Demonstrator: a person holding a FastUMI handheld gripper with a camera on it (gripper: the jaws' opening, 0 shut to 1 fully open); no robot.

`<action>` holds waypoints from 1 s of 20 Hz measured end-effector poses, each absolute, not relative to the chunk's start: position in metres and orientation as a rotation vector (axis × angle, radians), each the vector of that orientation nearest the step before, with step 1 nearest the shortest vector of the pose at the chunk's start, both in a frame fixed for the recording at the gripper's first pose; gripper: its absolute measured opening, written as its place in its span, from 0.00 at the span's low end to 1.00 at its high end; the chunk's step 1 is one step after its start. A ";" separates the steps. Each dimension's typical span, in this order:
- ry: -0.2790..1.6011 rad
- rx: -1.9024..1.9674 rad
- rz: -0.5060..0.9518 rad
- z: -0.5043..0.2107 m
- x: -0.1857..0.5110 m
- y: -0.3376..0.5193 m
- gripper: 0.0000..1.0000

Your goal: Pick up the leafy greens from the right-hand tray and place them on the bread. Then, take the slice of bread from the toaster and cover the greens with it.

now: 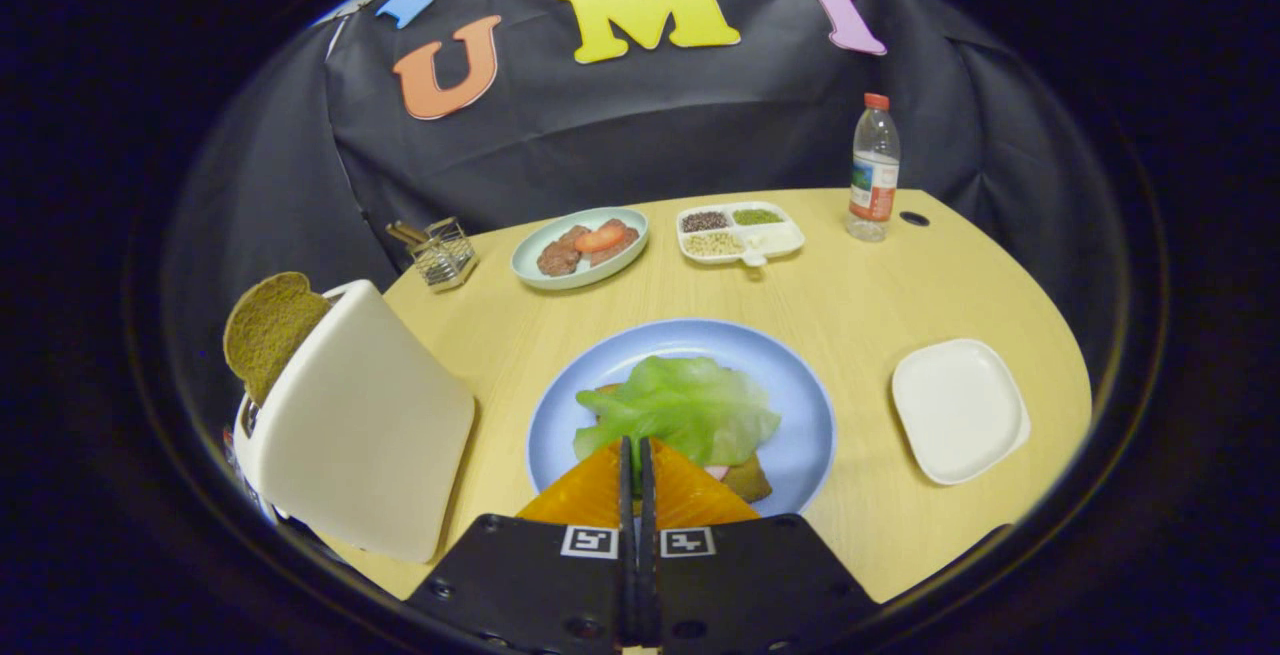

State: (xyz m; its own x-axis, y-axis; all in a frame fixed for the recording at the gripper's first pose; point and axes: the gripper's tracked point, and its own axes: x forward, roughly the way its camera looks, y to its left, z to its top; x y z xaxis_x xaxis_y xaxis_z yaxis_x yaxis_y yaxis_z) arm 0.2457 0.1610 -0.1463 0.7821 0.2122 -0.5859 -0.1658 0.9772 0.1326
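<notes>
The greens (680,407) already lie on the bread (748,480) on the blue plate (800,395), just ahead of the gripper (636,447), whose fingers are closed, empty. Next, I'd say: open, swing to ten o'clock, grasp the toaster's (370,425) slice (268,330).

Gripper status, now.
Gripper: closed, its orange fingers together at the near edge of the leafy greens on the blue plate; whether it pinches the greens cannot be told.

One toaster (365,425), one bread slice (268,330) in it, three plates, one sectioned dish (740,232), one bottle (874,170), one wire holder (443,253), one lettuce leaf (680,410)
</notes>
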 end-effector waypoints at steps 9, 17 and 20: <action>0.620 0.121 0.171 -0.142 0.238 0.155 0.36; 0.477 0.083 0.181 -0.086 0.216 0.147 0.96; 0.422 0.078 0.197 -0.053 0.202 0.153 0.96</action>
